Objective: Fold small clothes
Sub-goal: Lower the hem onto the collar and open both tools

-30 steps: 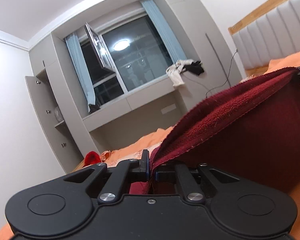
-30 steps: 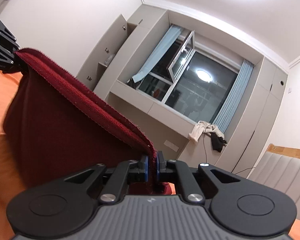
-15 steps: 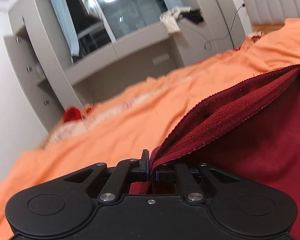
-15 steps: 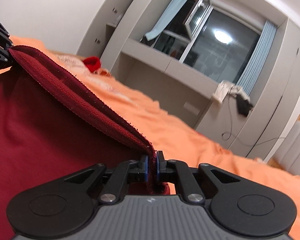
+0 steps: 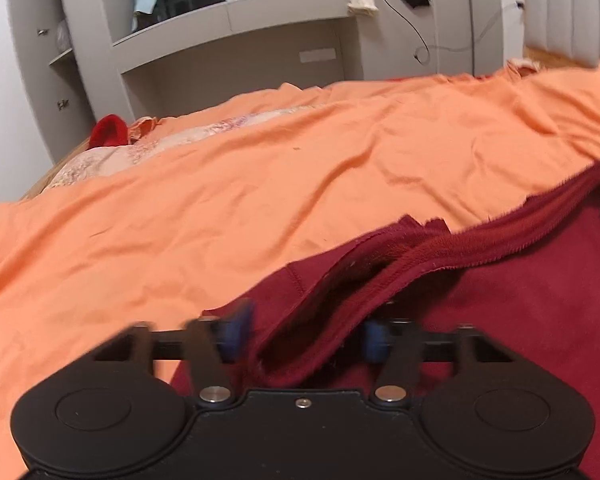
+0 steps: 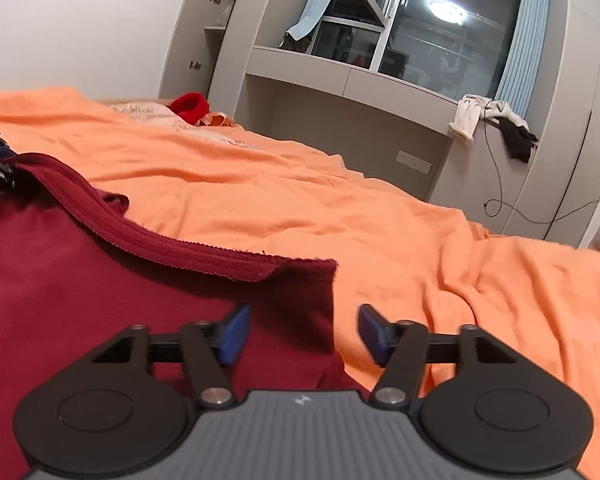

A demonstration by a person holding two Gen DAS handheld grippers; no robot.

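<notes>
A dark red fleecy garment [image 5: 520,320] with a ribbed, raw-edged hem is lying on the wrinkled orange bedsheet [image 5: 260,184], its fuzzy folded edge slumping between the blue pads of the left gripper [image 5: 306,334], whose jaws are opening and pressing on nothing. The right gripper [image 6: 300,332] is likewise opening its jaws over the garment's corner, the pads standing clear of the cloth. The left gripper's fingers are blurring, and the garment's near part is running under both black housings out of view.
</notes>
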